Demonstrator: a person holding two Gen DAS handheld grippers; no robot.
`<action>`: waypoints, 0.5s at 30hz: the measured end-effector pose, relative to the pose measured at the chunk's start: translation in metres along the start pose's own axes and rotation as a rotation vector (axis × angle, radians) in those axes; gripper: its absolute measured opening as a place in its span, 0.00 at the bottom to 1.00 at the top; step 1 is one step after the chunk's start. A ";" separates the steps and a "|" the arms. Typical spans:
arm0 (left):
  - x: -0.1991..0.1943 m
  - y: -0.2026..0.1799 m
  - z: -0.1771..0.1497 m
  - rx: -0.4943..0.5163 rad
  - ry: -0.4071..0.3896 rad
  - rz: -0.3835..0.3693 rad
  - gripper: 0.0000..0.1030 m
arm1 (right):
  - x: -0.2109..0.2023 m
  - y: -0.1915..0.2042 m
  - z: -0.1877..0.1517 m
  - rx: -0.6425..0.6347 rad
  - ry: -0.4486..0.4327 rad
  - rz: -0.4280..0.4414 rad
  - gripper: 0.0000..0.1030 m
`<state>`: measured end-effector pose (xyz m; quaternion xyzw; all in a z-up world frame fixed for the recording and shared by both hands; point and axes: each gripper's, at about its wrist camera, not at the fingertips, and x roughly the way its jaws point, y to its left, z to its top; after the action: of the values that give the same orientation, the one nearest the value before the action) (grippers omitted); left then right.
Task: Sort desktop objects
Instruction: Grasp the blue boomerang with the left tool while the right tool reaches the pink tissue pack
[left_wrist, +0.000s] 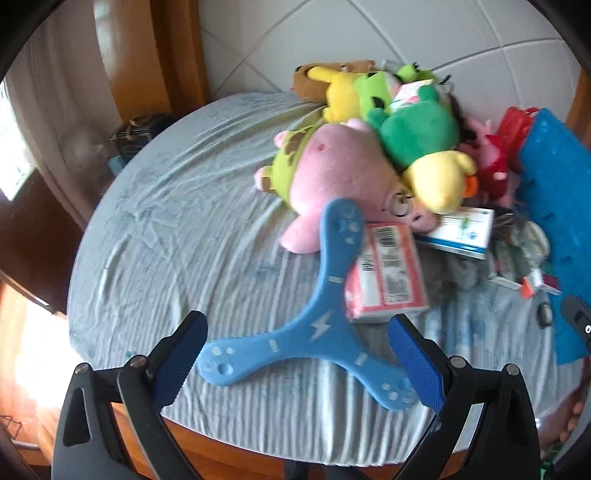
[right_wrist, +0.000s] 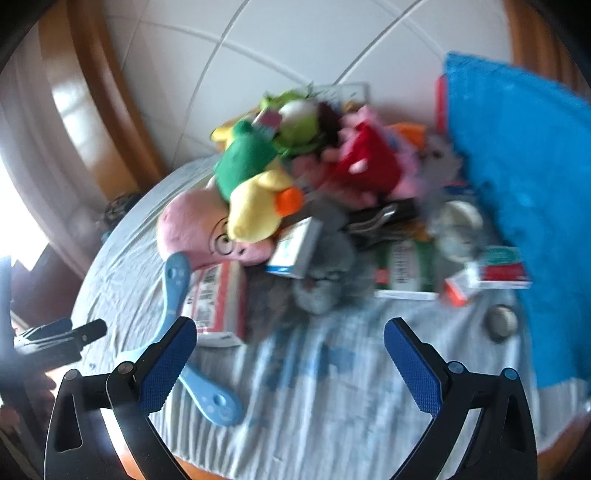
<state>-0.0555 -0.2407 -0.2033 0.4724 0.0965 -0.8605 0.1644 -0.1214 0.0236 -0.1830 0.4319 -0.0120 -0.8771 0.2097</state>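
Our left tool is spread wide and grasps nothing. Between its two blue pads lies the blue three-armed boomerang, flat on the pale striped cloth that covers the worktop. One arm of the boomerang points away from us and rests on the red and white box just beyond the right pad; the other two reach toward the pads.

Our right tool is likewise released and empty, over bare cloth. The same boomerang sits at its left pad, and the box lies just ahead to the left. Further ahead is the grey plush, then the heap: the pink plush, the yellow and green plush, the red plush and several small cartons. A blue mat rises at the far right.

We judge the boomerang the likely first pick, and we see several risks:

- It is thin and flat, so pads closing level may slide over it or pinch the cloth and drag the heap.
- Its far arm overlaps the box, so lifting could tip or shift that box.
- The two tools are close together and could collide.
- The right view is blurred, so small items near the mat are hard to judge.
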 end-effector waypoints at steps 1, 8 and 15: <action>0.003 0.001 0.000 -0.007 0.003 -0.001 0.97 | 0.012 0.005 0.002 -0.014 0.020 0.015 1.00; 0.044 -0.006 -0.003 0.022 0.062 0.002 0.97 | 0.071 0.037 0.000 -0.105 0.139 0.050 1.00; 0.102 -0.024 -0.004 0.126 0.119 -0.036 0.96 | 0.090 0.024 -0.011 -0.031 0.177 -0.055 1.00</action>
<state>-0.1123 -0.2367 -0.2913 0.5304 0.0603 -0.8380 0.1127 -0.1526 -0.0307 -0.2529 0.5046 0.0318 -0.8410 0.1925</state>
